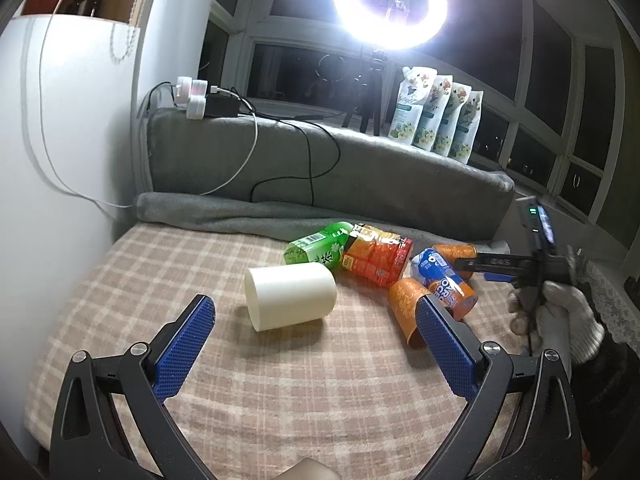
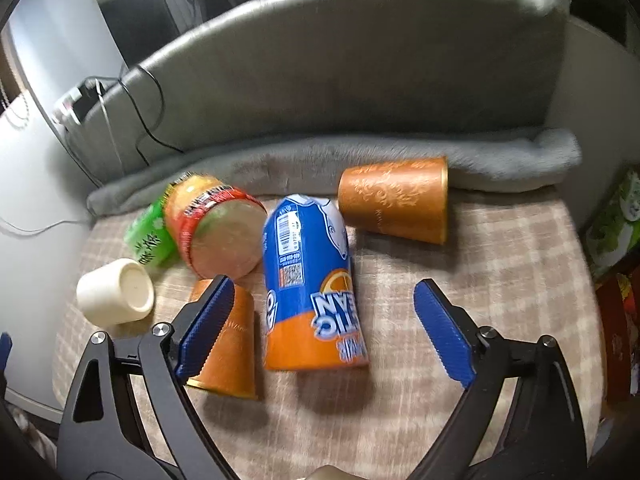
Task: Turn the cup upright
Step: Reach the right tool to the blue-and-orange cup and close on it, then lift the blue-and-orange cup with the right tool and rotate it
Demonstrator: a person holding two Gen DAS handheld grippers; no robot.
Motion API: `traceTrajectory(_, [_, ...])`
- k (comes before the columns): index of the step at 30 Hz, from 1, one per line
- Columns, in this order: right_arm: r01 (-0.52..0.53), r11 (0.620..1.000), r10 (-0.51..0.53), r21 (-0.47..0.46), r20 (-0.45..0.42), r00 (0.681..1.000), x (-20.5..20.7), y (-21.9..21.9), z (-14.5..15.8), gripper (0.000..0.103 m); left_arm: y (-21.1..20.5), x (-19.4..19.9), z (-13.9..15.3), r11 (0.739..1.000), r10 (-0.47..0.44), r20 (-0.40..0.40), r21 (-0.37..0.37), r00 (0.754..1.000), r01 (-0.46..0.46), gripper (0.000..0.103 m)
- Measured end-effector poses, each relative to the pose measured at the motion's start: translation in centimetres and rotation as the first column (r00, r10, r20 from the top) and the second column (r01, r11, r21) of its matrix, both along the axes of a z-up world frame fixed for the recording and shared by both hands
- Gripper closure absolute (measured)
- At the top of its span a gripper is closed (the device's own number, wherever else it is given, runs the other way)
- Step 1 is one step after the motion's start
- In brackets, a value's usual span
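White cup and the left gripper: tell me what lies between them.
Nothing but bare plaid cloth. In the left wrist view the open left gripper faces the white cup, which lies on its side just ahead.

Black-framed left gripper point(image 1: 314, 312) and right gripper point(image 2: 324, 300), ribbed blue pads, silver screws; white knit glove point(image 1: 568, 316).

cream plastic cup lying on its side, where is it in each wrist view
Left wrist: the cream plastic cup lies centre frame, just beyond the open jaws, base pointing right.
Right wrist: the cup sits at far left, base towards the camera.
Shared landmark: the green drink carton just behind it.
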State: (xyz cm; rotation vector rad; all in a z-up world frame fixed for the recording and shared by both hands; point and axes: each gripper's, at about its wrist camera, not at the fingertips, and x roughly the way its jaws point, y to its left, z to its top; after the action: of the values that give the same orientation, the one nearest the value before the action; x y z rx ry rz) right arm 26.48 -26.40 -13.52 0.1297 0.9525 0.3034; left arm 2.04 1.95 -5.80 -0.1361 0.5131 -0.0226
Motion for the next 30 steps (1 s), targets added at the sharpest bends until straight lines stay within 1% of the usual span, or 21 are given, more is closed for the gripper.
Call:
traceTrajectory(2, [-0.022,1.0,0.023,0.018,-0.037,0.999,1.1,0.4,-0.6,0.014,0.2,-0.1,0.0,1.0,0.005,-0.001,0.001,1.0,-0.005,0.003])
traceTrajectory(6, [-0.066,0.998,0.066,0.002,-0.084,0.994,2.7,1.5,-1.5,0.014,0.5,-0.1,-0.1,1.0,0.016,-0.004,-0.002,1.0,-0.016,0.003])
traceTrajectory(9, [-0.077,0.997,0.074,-0.026,-0.111,0.991,3.6,1.9,-2.0,0.014,0.8,-0.1,-0.1,1.0,0.023,-0.006,-0.008,1.0,-0.023,0.003])
traceTrajectory(12, [-0.104,0.994,0.099,-0.029,-0.144,0.985,4.5,2.2,-2.6,0.015,0.8,-0.2,-0.1,1.0,0.024,-0.007,-0.01,1.0,-0.024,0.003])
traceTrajectory(15, [-0.132,0.99,0.124,-0.042,-0.164,0.979,5.0,2.7,-3.0,0.024,0.8,-0.2,-0.1,1.0,0.026,-0.011,-0.008,1.0,-0.026,0.003])
traceTrajectory(16, [-0.148,0.988,0.139,-0.043,-0.173,0.975,5.1,2.9,-3.2,0.032,0.8,-0.2,-0.1,1.0,0.028,-0.013,-0.006,1.0,-0.028,0.003])
traceTrajectory(17, [-0.159,0.987,0.151,-0.034,-0.179,0.972,5.1,3.1,-3.4,0.037,0.8,-0.2,-0.1,1.0,0.029,-0.014,-0.006,0.999,-0.029,0.003])
traceTrajectory(22, [-0.177,0.983,0.168,-0.04,-0.169,0.971,4.8,3.4,-3.2,0.038,0.9,-0.3,0.0,0.999,0.033,-0.013,-0.003,0.999,-0.033,0.003])
traceTrajectory(25, [-0.189,0.981,0.181,-0.048,-0.147,0.972,3.7,2.7,-2.6,0.038,1.0,-0.3,0.0,1.0,0.032,-0.01,0.001,0.999,-0.032,0.003])
traceTrajectory(30, [-0.231,0.969,0.225,-0.083,-0.076,0.971,1.0,2.2,0.3,0.038,1.0,-0.3,-0.1,0.999,0.032,-0.011,0.009,0.999,-0.032,0.003])
